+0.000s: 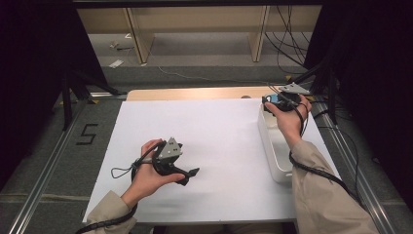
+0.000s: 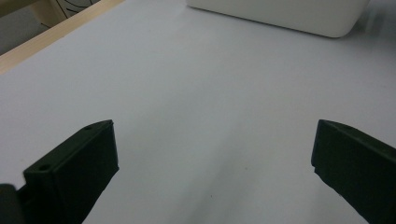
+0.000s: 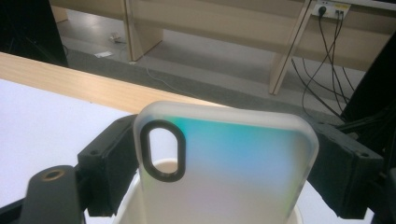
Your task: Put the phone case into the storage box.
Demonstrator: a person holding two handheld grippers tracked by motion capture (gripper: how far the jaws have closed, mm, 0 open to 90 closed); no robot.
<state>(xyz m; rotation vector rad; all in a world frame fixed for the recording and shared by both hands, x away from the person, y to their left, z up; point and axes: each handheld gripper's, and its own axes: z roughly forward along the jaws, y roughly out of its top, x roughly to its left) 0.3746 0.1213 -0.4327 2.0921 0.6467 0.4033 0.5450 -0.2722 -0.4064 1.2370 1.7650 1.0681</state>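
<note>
Right gripper view shows the right gripper [image 3: 224,158] clamped across a frosted phone case [image 3: 224,163] just above the white bin [image 1: 272,146], so lower it squarely inside before letting go, while the left gripper [image 1: 187,175] idles, jaws released, well left of the bin.

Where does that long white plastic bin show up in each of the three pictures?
High view: the long white plastic bin stands at the table's right side, under the right hand.
Left gripper view: its side wall is at the top edge, right of centre.
Right gripper view: its rim curves along the bottom.
Shared landmark: the white table sheet.
</note>
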